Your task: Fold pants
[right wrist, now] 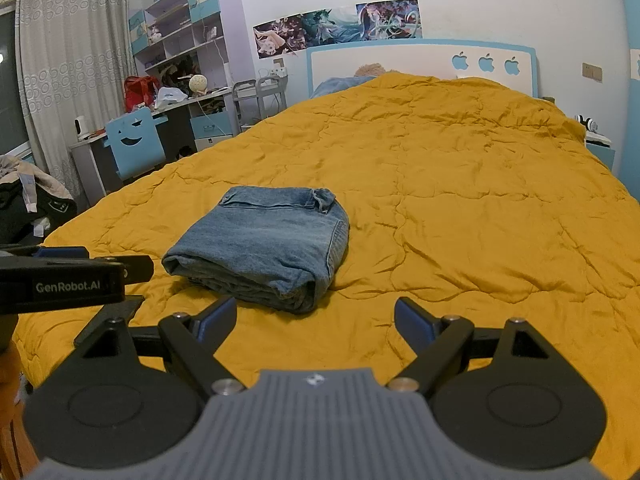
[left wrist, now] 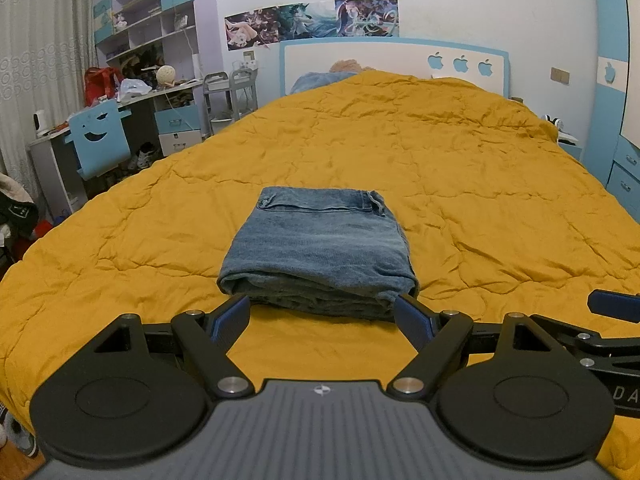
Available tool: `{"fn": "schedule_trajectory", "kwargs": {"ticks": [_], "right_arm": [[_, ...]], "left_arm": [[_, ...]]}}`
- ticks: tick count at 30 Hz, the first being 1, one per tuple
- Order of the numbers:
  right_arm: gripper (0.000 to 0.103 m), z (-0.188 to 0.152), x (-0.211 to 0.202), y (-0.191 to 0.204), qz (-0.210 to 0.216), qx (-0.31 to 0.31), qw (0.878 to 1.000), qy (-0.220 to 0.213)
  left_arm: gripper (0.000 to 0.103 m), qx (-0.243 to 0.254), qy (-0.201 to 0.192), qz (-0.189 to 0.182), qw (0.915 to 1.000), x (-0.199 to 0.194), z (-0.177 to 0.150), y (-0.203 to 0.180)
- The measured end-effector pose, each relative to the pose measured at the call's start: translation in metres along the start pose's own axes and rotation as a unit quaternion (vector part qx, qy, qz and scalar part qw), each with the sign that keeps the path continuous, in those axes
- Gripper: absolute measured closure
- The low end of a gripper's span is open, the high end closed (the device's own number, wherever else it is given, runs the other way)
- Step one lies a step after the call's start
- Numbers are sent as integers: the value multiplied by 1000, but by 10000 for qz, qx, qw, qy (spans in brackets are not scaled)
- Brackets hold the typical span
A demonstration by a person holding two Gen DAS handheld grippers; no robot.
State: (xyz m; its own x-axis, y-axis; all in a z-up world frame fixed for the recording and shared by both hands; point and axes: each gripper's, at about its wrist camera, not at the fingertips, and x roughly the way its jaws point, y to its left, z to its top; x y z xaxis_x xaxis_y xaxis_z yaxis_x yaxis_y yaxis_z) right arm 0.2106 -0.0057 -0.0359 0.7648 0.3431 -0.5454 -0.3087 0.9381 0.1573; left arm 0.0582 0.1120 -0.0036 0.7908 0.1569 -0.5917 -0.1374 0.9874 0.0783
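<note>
Blue denim pants [left wrist: 320, 248] lie folded into a compact rectangular stack on the yellow quilt [left wrist: 460, 168], waistband at the far end. My left gripper [left wrist: 323, 309] is open and empty, its fingertips just short of the stack's near fold, one at each corner. In the right wrist view the pants [right wrist: 260, 244] lie ahead and to the left. My right gripper [right wrist: 315, 312] is open and empty above the quilt [right wrist: 460, 200], to the right of the stack's near corner. The left gripper's body [right wrist: 64, 280] shows at the left edge of that view.
The bed fills most of both views, with a white and blue headboard [left wrist: 392, 62] at the far end. A desk, a blue chair [left wrist: 98, 136] and shelves stand to the left. A blue cabinet [left wrist: 624, 160] stands to the right.
</note>
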Motion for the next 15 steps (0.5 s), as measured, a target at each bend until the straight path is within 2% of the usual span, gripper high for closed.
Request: {"fn": "schedule_trajectory", "kwargs": {"ticks": [15], "right_arm": [[21,0,1,1,22,14,10000,5]], "left_arm": [[7,32,-19,-6,10000,-2,2,-4]]}}
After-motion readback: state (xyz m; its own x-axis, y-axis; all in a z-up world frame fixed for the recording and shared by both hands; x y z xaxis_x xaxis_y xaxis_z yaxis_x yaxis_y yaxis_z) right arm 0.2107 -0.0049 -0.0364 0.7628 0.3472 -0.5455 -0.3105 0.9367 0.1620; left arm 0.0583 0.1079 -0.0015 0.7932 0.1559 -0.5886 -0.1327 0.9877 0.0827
